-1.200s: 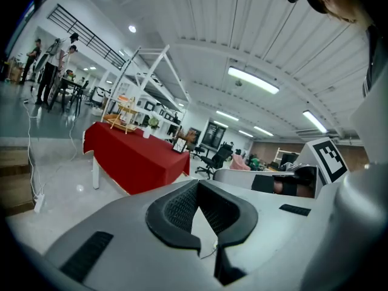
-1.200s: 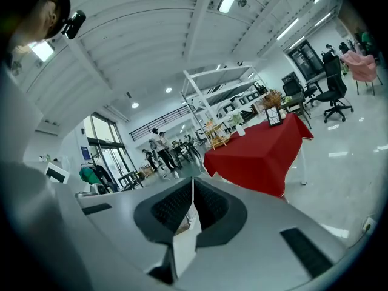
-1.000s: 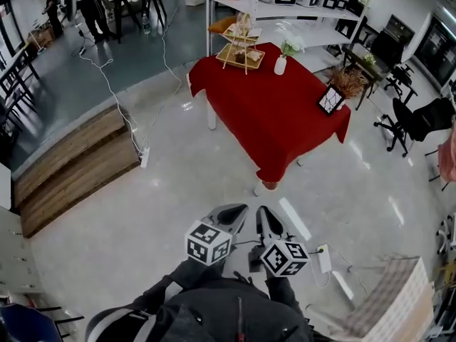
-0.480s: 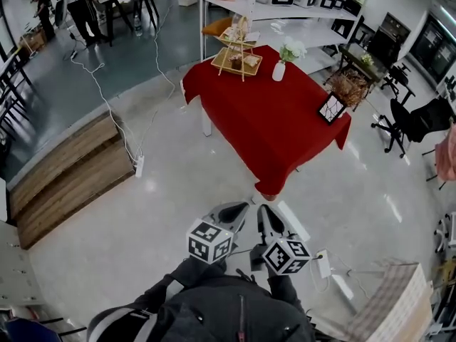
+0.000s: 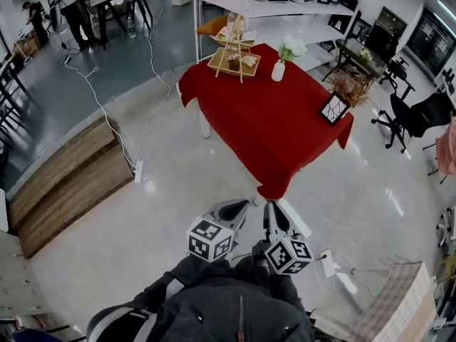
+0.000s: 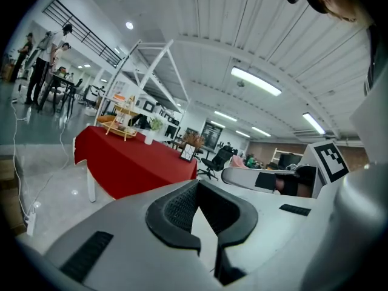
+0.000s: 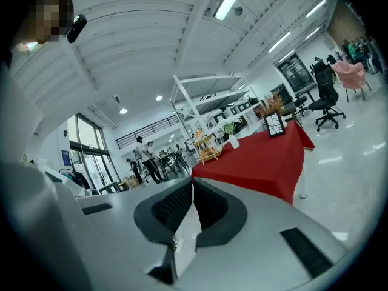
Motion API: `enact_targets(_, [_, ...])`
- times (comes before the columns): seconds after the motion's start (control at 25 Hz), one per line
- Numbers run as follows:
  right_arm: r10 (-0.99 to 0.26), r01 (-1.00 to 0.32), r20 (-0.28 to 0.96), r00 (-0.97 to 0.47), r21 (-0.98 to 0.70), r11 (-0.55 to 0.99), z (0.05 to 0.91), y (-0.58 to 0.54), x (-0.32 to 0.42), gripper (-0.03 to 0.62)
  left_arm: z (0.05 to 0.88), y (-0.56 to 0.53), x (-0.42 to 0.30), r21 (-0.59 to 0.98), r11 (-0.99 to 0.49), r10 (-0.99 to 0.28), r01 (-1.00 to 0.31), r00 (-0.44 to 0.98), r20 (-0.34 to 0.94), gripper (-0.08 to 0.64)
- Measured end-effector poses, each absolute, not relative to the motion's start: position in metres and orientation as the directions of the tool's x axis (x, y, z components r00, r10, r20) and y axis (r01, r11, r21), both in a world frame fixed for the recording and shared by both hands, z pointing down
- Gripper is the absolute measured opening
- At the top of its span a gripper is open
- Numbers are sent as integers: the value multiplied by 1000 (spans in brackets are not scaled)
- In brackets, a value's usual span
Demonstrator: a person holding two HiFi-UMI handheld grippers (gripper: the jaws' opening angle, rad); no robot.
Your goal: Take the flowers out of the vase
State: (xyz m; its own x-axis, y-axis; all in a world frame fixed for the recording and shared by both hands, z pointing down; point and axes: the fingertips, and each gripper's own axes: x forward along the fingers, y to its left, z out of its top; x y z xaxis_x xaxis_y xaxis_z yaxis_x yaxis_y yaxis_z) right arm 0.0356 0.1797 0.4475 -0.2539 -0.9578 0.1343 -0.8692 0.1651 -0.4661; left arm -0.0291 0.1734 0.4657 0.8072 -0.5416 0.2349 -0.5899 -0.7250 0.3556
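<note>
A small white vase [image 5: 278,70] with pale flowers [image 5: 291,49] stands near the far edge of a table with a red cloth [image 5: 271,130]. Both grippers are held low in front of the person, over the floor and short of the table's near corner. The left gripper [image 5: 239,206] and the right gripper [image 5: 273,209] are side by side, both shut and empty. In the left gripper view, the left gripper [image 6: 196,183] points at the table, with the vase [image 6: 149,137] far off. In the right gripper view, the vase [image 7: 234,142] is small beyond the right gripper [image 7: 192,180].
A tiered wooden stand [image 5: 234,55] and a picture frame [image 5: 333,108] share the table. White shelves [image 5: 285,6] rise behind it. A wooden platform [image 5: 64,184] and a power strip [image 5: 138,171] with its cable lie to the left. Office chairs [image 5: 417,120] stand on the right. People [image 5: 71,6] stand far back.
The person has stepped toward the table, so it sits slightly nearer and lower in the head view. Both grippers travelled along, still shut and side by side.
</note>
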Motion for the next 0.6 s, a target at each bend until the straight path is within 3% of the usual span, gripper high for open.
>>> enact_targets(0.6, [-944,-855,184,-274,-495,152,469,175,21,12,485,172,-47,379,-691,-549,-616,788,280,9])
